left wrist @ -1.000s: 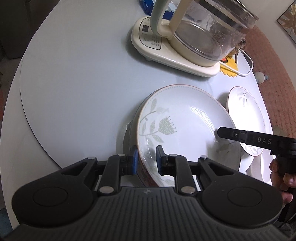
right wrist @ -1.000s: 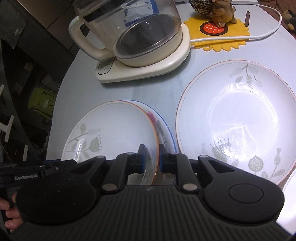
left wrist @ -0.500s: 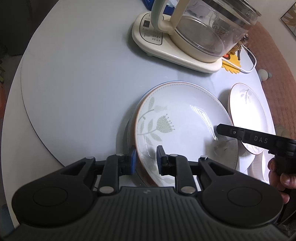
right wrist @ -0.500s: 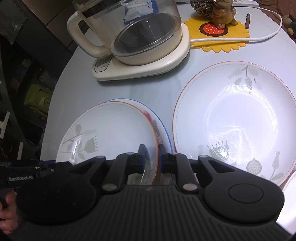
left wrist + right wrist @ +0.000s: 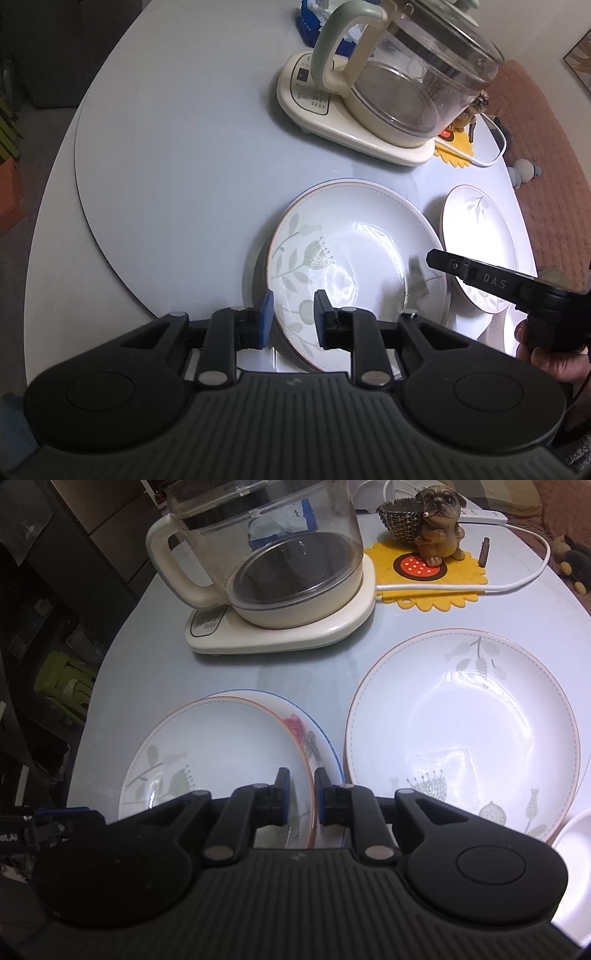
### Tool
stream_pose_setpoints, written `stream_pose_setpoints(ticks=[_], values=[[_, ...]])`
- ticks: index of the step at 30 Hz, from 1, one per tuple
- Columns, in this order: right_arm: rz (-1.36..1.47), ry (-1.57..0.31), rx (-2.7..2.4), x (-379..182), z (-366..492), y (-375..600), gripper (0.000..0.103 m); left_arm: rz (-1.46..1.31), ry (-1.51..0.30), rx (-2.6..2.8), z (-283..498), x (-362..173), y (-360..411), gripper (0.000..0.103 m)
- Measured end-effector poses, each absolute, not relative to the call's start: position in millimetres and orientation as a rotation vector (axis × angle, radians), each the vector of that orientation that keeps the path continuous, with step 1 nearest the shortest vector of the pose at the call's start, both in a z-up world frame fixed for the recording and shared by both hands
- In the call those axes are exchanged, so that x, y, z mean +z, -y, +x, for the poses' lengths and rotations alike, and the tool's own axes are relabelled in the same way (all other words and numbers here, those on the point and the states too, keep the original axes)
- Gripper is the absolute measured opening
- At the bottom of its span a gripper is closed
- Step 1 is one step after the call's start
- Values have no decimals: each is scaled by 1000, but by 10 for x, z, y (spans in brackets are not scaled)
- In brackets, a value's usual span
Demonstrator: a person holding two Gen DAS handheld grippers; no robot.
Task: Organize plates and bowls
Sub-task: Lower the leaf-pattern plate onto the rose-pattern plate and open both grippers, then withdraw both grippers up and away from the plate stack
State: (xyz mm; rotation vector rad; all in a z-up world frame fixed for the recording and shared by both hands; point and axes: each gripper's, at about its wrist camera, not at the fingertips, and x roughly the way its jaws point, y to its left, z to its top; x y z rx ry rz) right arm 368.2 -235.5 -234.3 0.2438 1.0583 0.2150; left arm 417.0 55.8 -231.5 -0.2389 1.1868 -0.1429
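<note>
Left wrist view, and we're looking down on the leaf-patterned plate (image 5: 351, 258), white with a thin brown edge, sitting near the front of the round pale-blue table (image 5: 177, 155). The left gripper (image 5: 291, 319) straddles the plate's near rim, one blue pad outside and one over the inside, and the jaws stand slightly apart with a gap showing, so no squeeze there. Over on the far side of the same plate comes the right gripper (image 5: 300, 801), and that one is pinched tight on the rim: the brown edge runs straight up between its two pads. A person's hand (image 5: 543, 354) is wrapped round its handle.

From the right wrist view, the leaf-patterned plate lies on top of a blue-rimmed plate with a pink rose (image 5: 314, 734), which peeks out behind and to the right. Just beside that pair sits a second, larger patterned plate (image 5: 461, 738), flat on the table and apart from both grippers. Behind the plates stands a glass kettle (image 5: 266, 554) on its cream base, and next to it a pug figurine (image 5: 439, 524) on a yellow sunflower mat (image 5: 424, 587).
</note>
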Motion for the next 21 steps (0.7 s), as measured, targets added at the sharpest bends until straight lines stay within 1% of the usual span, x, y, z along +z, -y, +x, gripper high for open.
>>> stream_pose_setpoints(ticks=[9, 16, 21], values=[[247, -967, 203, -1831, 3374, 2395, 17, -217, -1093, -150, 3921, -1825, -534, 26], [258, -875, 231, -1295, 3030, 2437, 17, -207, -1010, -146, 3587, -1407, -462, 26], [260, -828, 254, -1019, 2806, 2478, 17, -212, -963, -135, 3337, -1175, -392, 26]])
